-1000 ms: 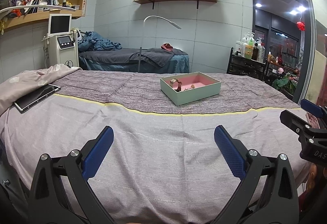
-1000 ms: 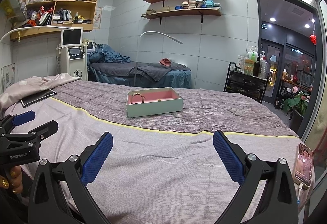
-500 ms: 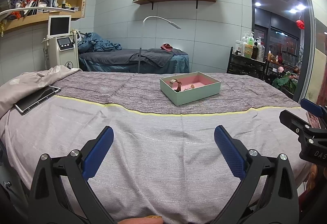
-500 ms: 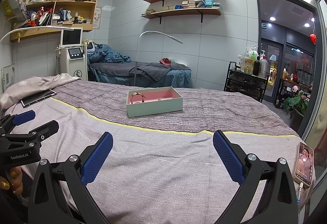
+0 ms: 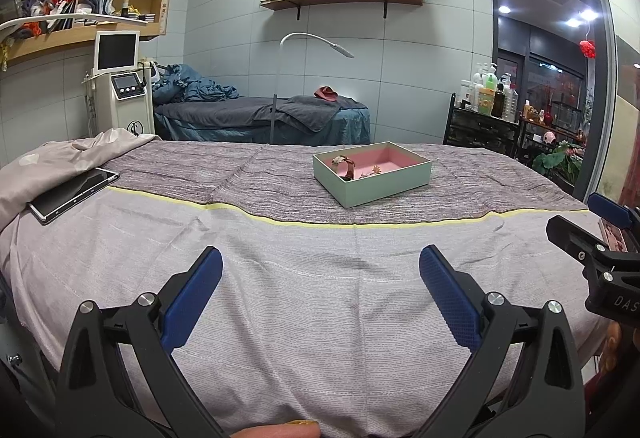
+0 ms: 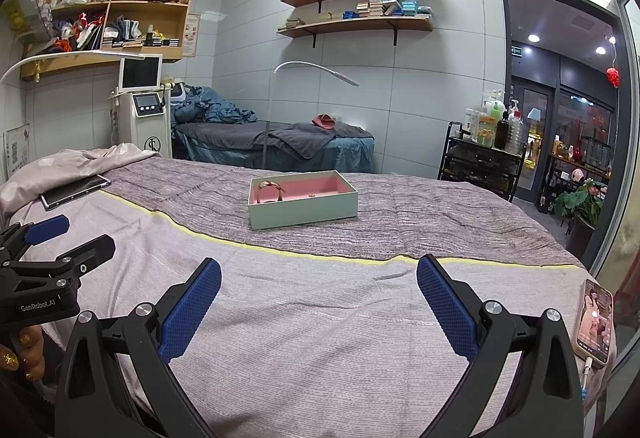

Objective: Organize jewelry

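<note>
Left tool (image 5: 320, 262): I see its two blue-padded fingers spread wide with nothing between them, held over the near, pale part of the bed.
Right tool (image 6: 319, 274): mine too stands wide open and empty, over the same pale cloth; from the left camera I catch its tips at the right edge (image 5: 592, 222).
Left tool from the right camera: I see it at the far left (image 6: 60, 238), fingers parted, with a hand (image 6: 24, 354) under it on the grip.
Box (image 5: 372, 174): a pale green box with a pink lining, open-topped, sitting on the darker striped cloth past the yellow seam, well apart from both tools. In my right view (image 6: 303, 200) it lies just left of centre.
Watch (image 5: 347, 167): I see a brown-strapped watch inside the box, at its left end, standing curled on its strap.
Small piece (image 5: 374, 170): a little gold-coloured item lies on the pink lining near the watch; I cannot tell what kind of jewelry it is.
Bed (image 5: 304, 298): the surface under everything, pale cloth near me, grey-purple striped cloth further off, a yellow line between.
Tablet (image 5: 74, 194): lies flat at the bed's left side, partly on a rumpled sheet.
Phone (image 6: 595, 322): lies at the bed's right edge, screen lit, a cable plugged in at its near end.
</note>
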`<state>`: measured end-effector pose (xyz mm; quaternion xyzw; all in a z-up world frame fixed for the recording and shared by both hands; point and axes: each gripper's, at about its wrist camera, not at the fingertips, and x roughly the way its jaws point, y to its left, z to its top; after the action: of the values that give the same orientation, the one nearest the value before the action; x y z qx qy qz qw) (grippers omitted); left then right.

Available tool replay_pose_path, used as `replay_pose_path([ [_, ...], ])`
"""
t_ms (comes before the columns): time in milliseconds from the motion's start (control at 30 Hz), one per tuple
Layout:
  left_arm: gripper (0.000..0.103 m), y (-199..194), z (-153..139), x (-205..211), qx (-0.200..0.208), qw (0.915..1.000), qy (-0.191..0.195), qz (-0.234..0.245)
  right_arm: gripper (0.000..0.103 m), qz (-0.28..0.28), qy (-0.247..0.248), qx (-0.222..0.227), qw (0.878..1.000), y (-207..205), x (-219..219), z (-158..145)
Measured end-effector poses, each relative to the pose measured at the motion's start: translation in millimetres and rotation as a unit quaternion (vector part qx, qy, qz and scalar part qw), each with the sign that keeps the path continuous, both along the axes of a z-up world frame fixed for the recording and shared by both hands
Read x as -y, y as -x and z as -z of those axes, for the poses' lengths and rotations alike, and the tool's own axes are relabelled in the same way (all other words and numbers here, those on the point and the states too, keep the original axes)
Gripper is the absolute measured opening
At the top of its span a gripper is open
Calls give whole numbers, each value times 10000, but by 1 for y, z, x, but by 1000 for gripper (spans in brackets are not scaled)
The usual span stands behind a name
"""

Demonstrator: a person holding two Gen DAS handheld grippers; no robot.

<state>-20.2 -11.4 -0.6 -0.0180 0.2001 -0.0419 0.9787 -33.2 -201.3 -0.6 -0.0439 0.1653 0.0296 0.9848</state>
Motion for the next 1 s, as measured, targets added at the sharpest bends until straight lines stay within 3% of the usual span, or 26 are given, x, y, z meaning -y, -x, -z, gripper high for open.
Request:
replay_pose_path([
  [1000,97,2,0,0,60,10000,50,48,96,-11,3,-11,10000,0,0,-2],
])
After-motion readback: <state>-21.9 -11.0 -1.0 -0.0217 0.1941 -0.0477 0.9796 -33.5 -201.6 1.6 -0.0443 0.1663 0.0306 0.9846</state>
